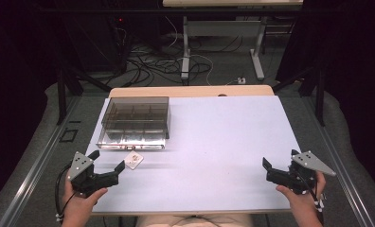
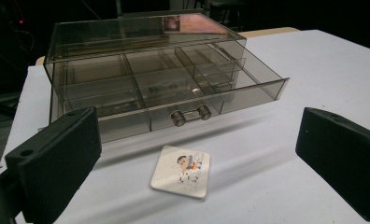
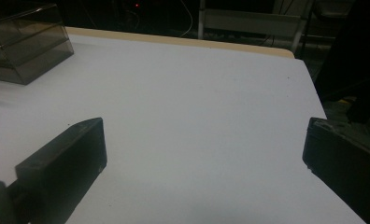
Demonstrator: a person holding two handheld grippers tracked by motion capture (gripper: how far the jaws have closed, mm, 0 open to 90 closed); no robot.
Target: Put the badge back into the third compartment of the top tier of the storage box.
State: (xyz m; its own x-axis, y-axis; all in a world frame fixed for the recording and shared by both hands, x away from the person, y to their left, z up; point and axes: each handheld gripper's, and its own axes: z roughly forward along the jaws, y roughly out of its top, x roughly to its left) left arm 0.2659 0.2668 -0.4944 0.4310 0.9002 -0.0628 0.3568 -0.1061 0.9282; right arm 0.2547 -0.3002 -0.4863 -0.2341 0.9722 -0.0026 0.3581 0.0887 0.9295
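The left gripper (image 1: pixel 107 160) is held low over the near left part of the white table (image 1: pixel 214 137), gripped from behind by the left hand (image 1: pixel 79 201), with its jaws spread wide and nothing between them. It is pointed forward and slightly to the right. Just ahead of its jaws, and a little beyond its right tip, the small square white card with a cartoon figure (image 2: pixel 181 171) is seen lying flat on the table, untouched. Beyond the card, the smoky transparent plastic drawer box (image 2: pixel 145 74) is found, its lower drawer with a clear bar handle (image 2: pixel 190 115) pulled out toward the gripper.

The right gripper (image 1: pixel 278 170) is held by the right hand (image 1: pixel 301 201) near the table's near right edge, well apart from the card, and is angled leftward. Its jaws are likewise spread wide over bare table.
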